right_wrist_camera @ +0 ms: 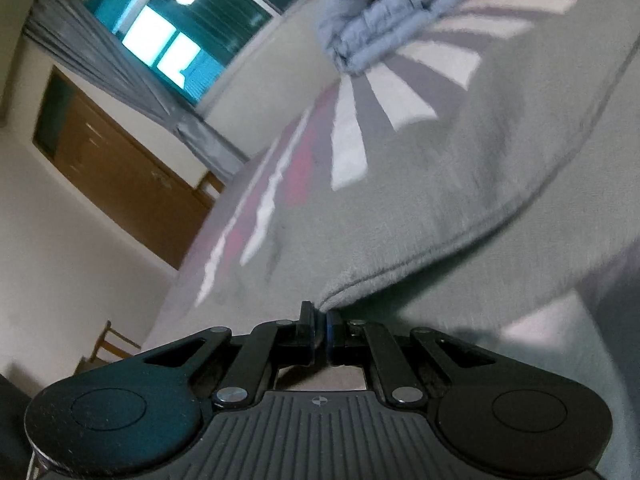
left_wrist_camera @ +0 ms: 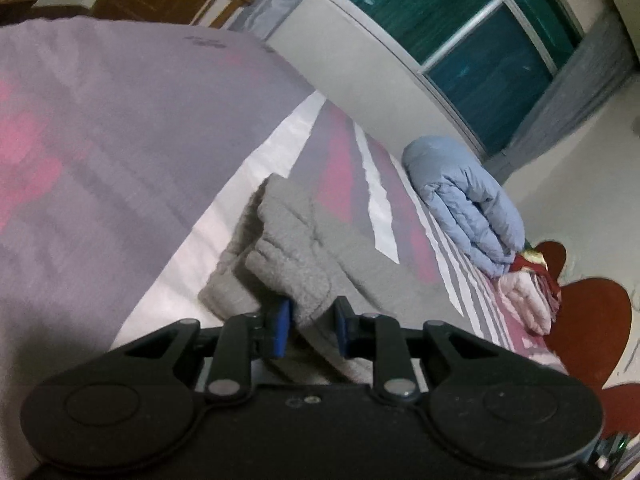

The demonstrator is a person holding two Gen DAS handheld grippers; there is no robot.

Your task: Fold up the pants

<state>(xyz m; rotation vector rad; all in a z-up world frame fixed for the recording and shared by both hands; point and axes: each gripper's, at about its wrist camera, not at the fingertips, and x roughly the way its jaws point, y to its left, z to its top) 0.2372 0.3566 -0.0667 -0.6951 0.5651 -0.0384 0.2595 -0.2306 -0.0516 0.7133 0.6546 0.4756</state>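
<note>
The grey fleece pants (left_wrist_camera: 296,256) lie bunched on the striped bedsheet (left_wrist_camera: 344,168). My left gripper (left_wrist_camera: 310,330) has its blue pads around a thick fold of the pants, jaws partly closed on the fabric. In the right wrist view the pants (right_wrist_camera: 460,184) spread wide as a smooth grey sheet with a stitched hem. My right gripper (right_wrist_camera: 320,326) is shut on the hem corner of the pants, pads nearly touching.
A folded light blue puffer jacket (left_wrist_camera: 464,200) lies on the bed, also seen in the right wrist view (right_wrist_camera: 392,12). Pink folded clothes (left_wrist_camera: 524,300) sit beside it. A window (left_wrist_camera: 460,32) with grey curtains and a wooden door (right_wrist_camera: 120,172) stand behind.
</note>
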